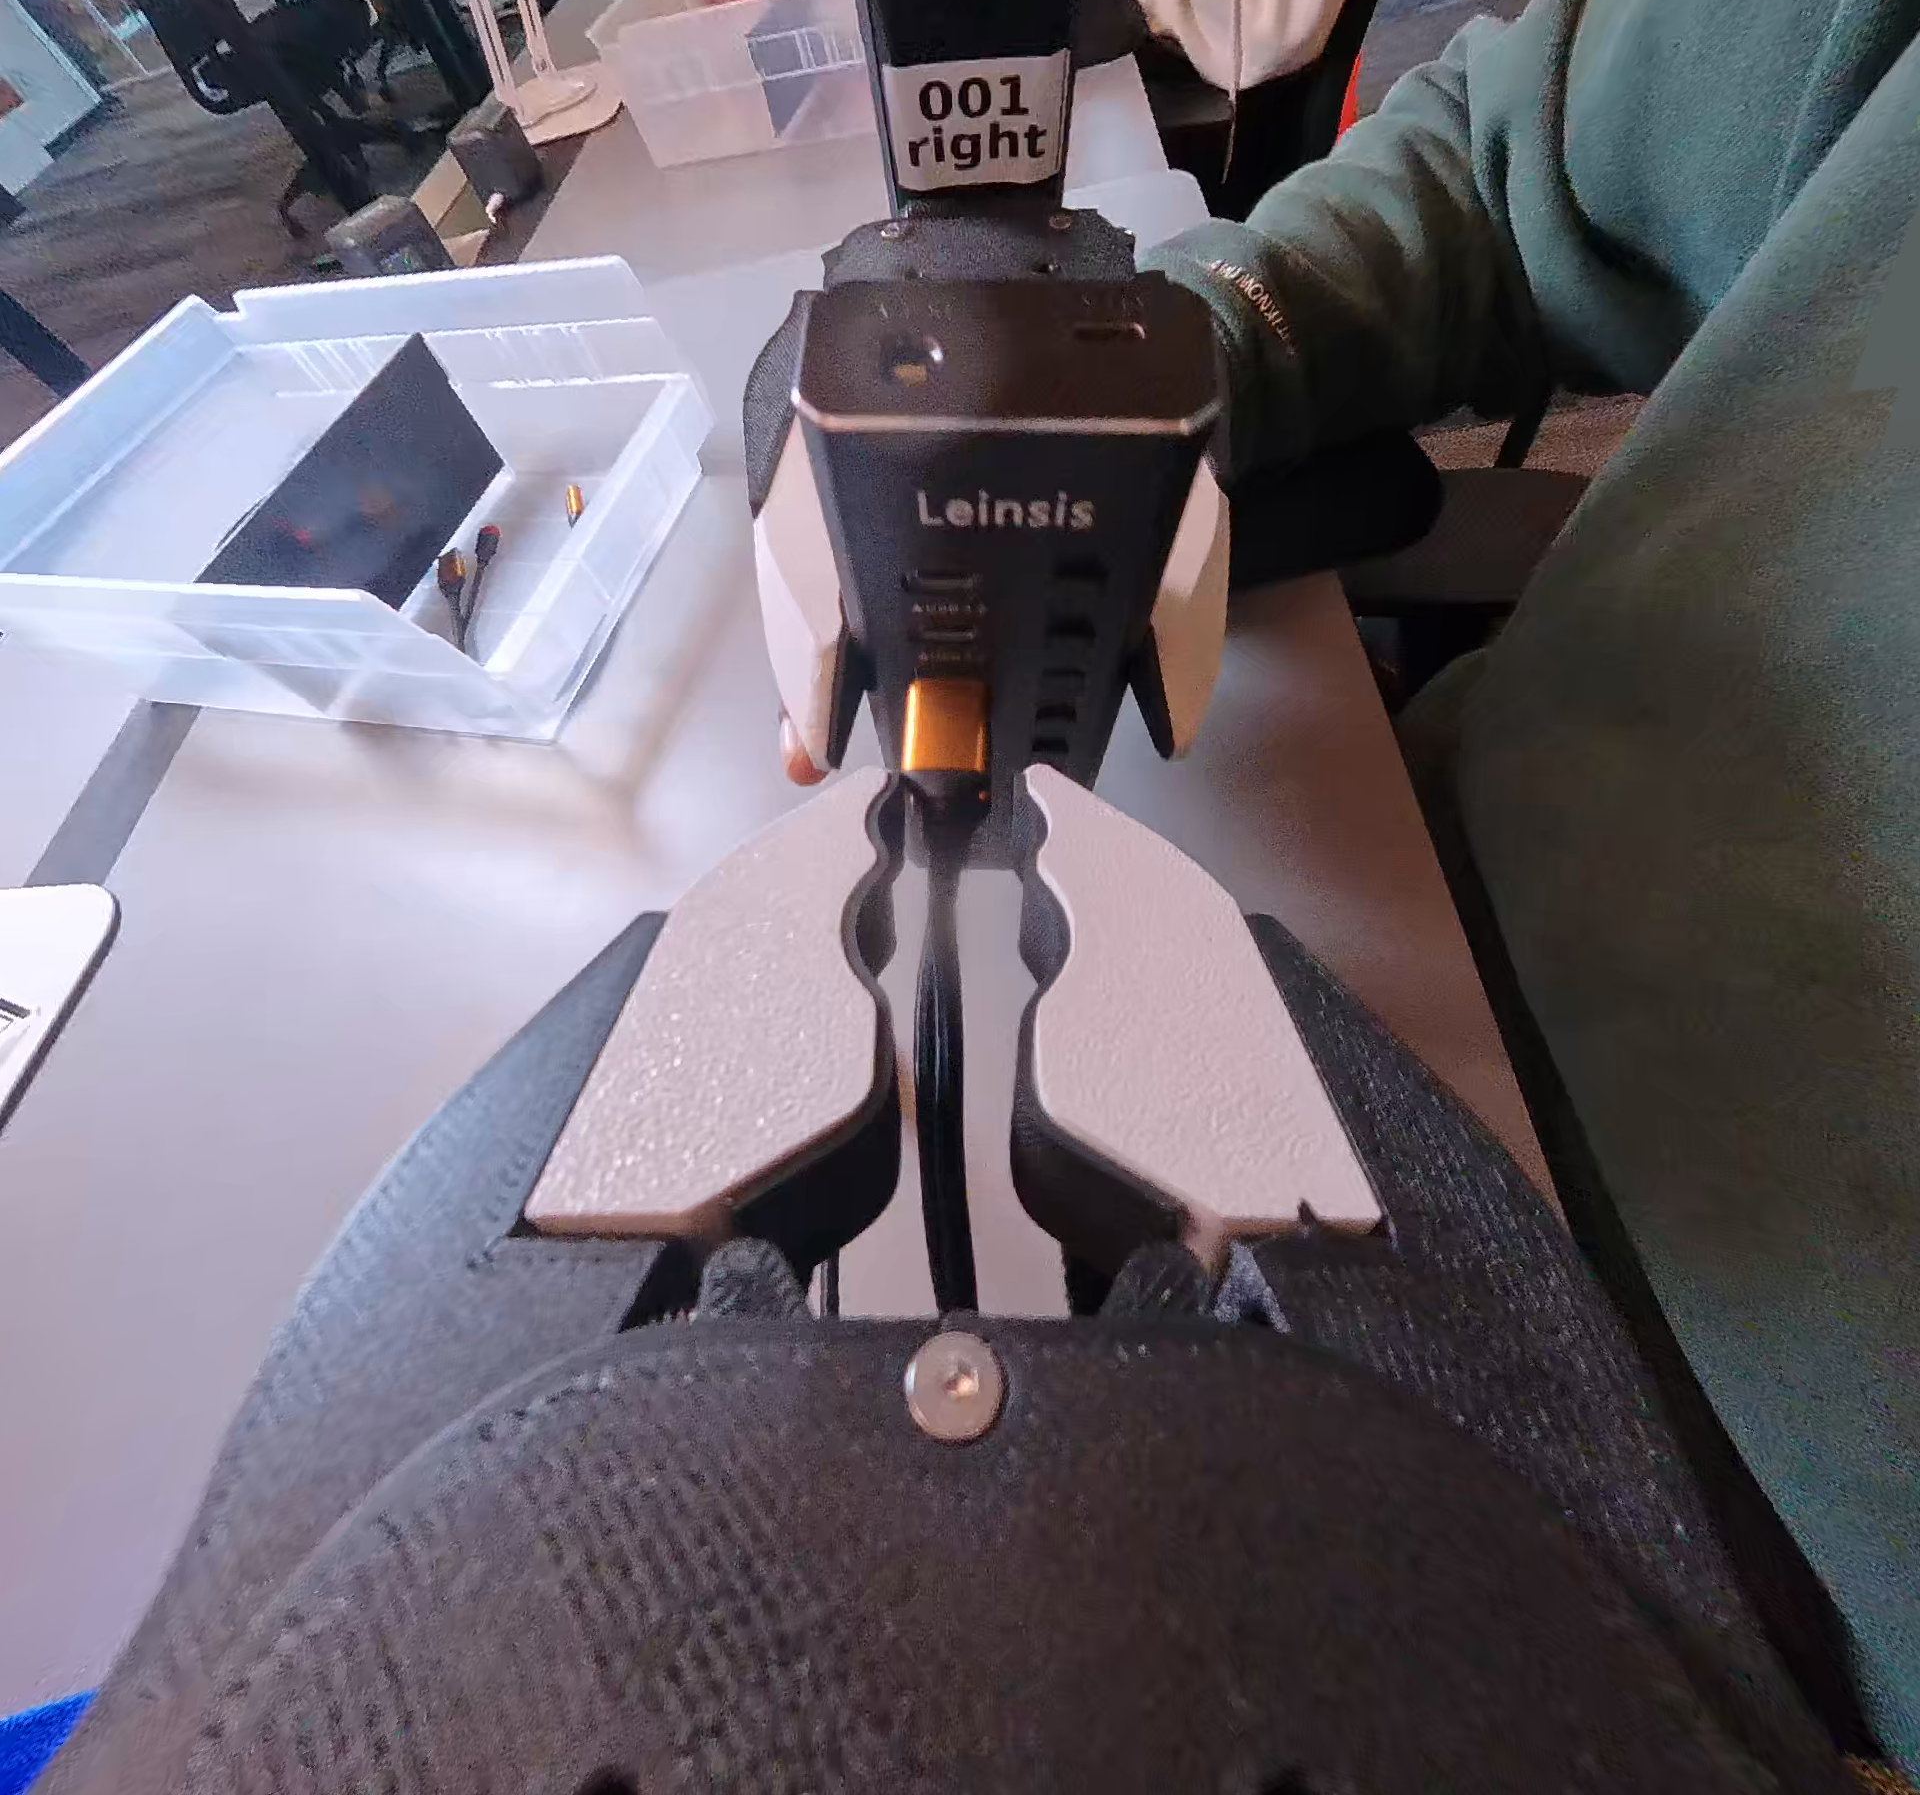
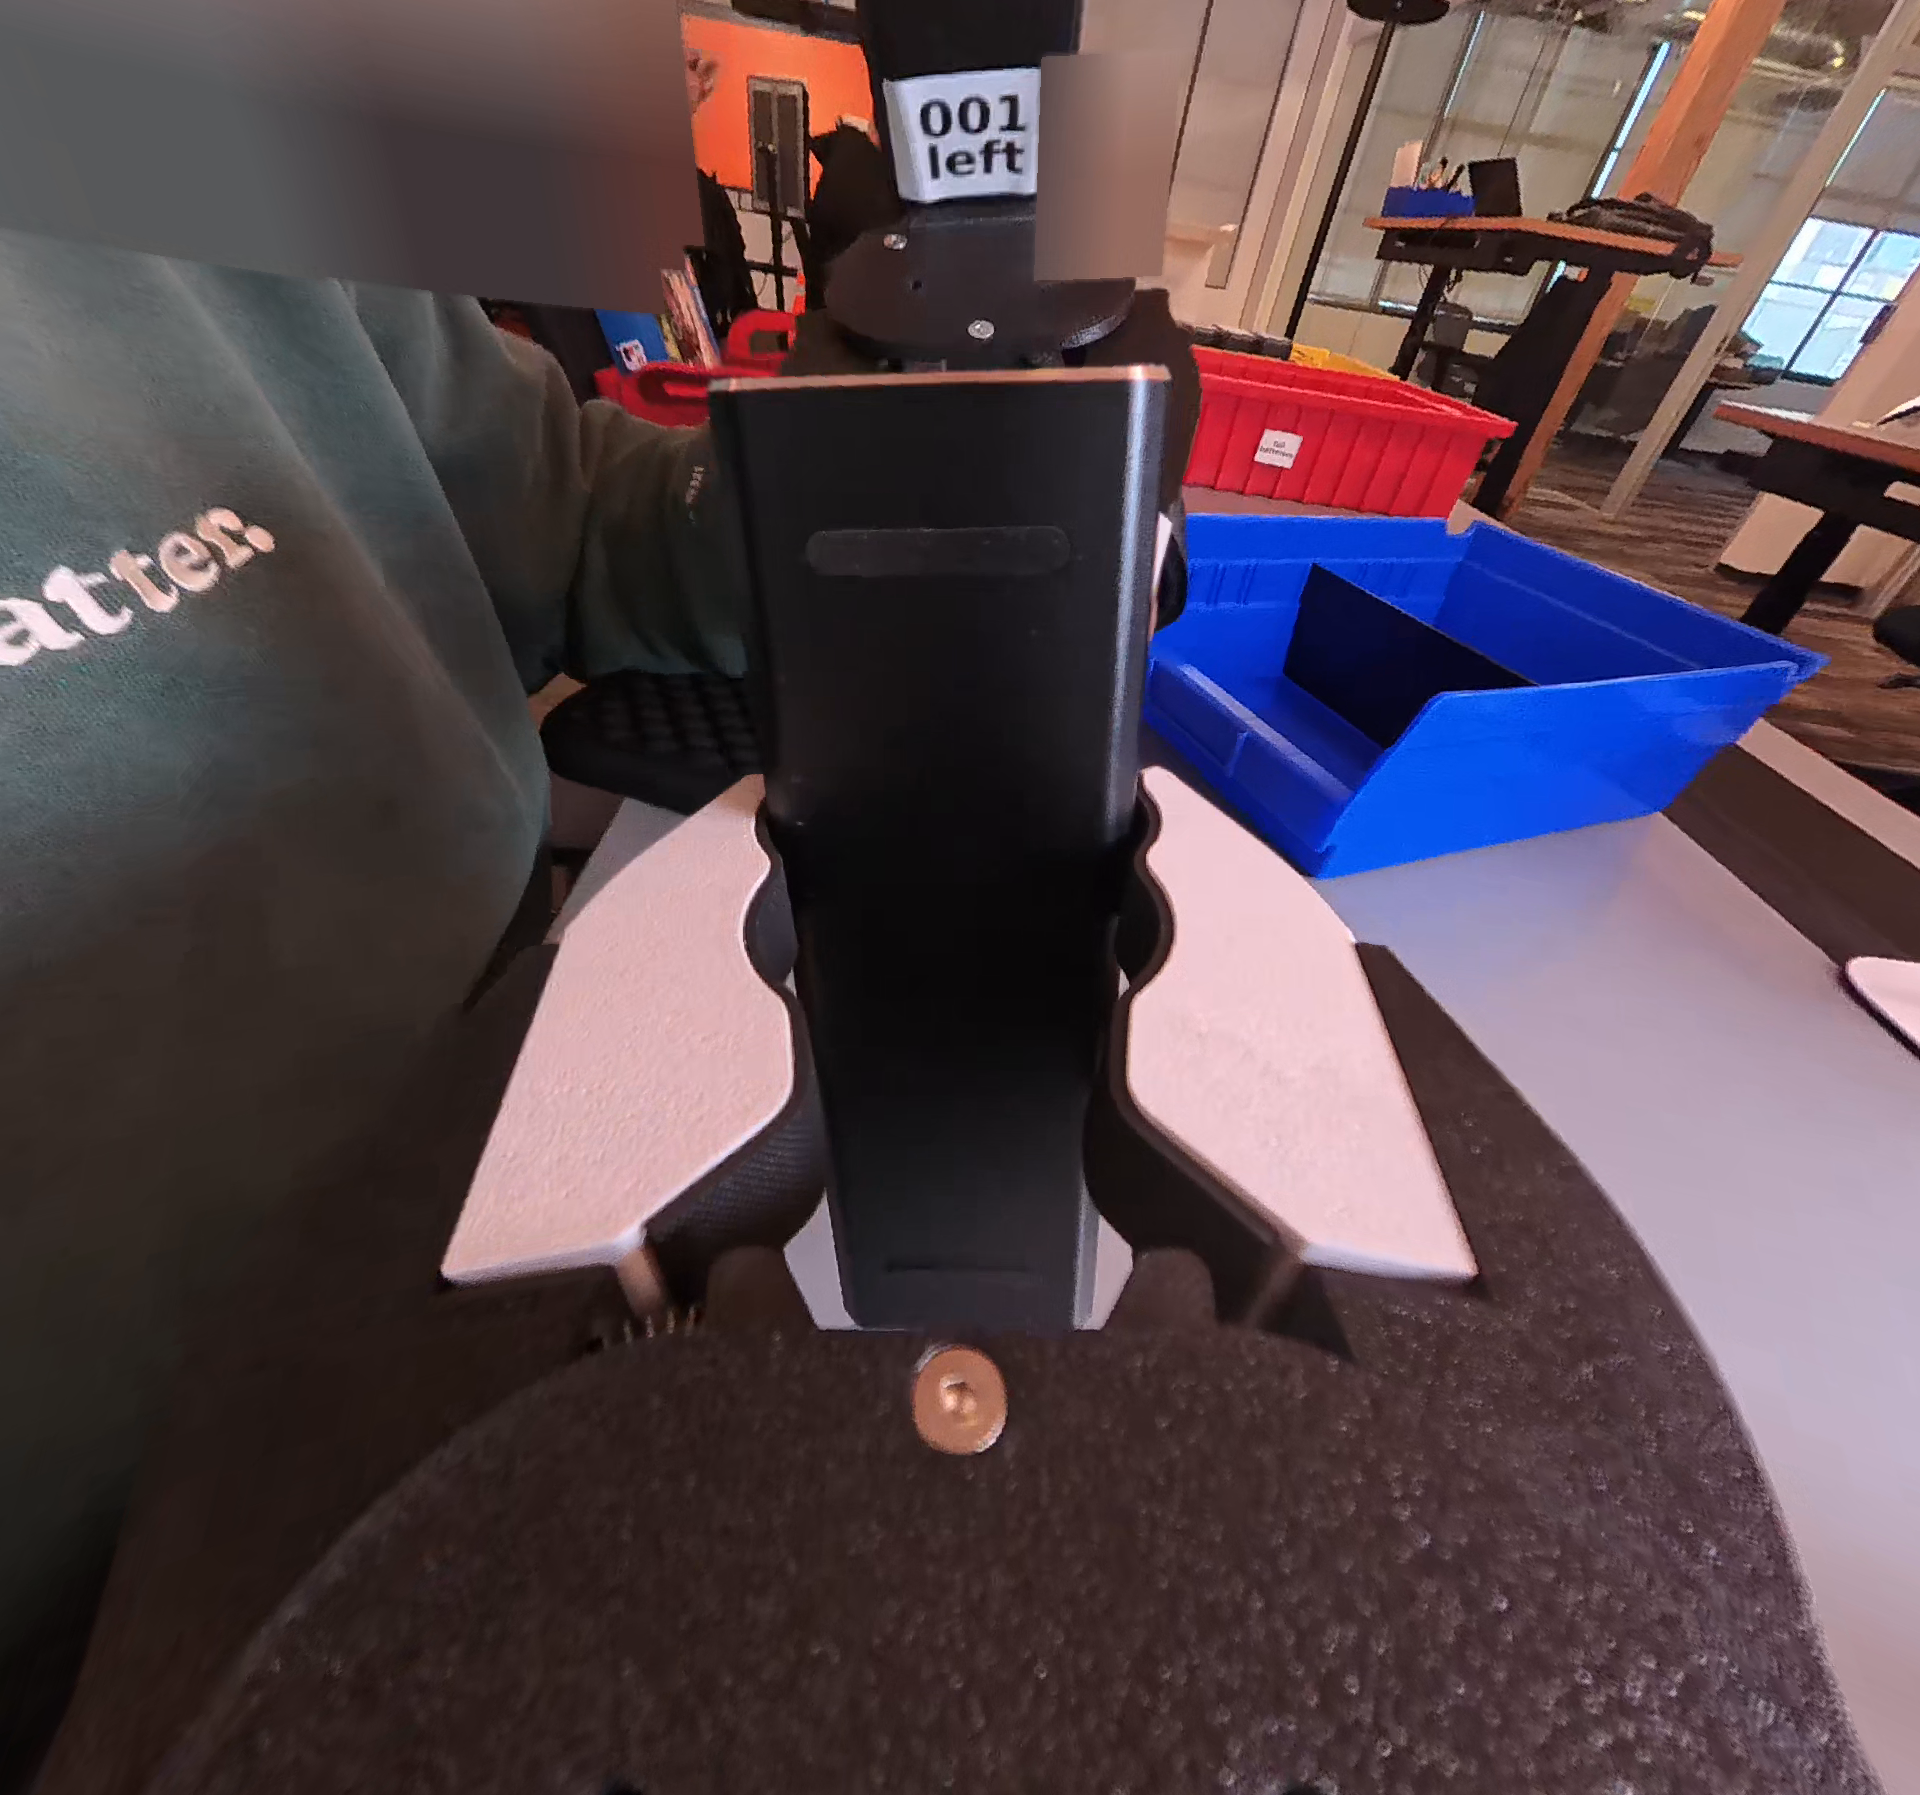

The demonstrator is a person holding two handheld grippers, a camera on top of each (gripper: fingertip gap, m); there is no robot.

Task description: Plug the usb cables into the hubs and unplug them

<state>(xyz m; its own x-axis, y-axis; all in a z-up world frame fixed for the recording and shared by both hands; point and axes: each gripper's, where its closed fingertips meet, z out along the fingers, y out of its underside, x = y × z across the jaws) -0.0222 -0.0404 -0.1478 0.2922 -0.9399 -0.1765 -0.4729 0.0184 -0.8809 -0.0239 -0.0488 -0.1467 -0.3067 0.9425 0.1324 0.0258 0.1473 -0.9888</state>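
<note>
A black usb hub is held upright above the grey table, with its port side facing the left wrist view. My right gripper is shut on the hub's sides; it also shows in the left wrist view. An orange usb plug sits in a lower port of the hub. My left gripper is closed around the plug's black boot, and the black cable runs back between its fingers. In the right wrist view the hub hides the plug and the left gripper's fingers.
A clear bin with a black divider and spare orange-tipped cables stands at the left. A blue bin and a red bin stand to the right. A person's green sleeve is close on the right. Less than 4 cm separates the two grippers' tips.
</note>
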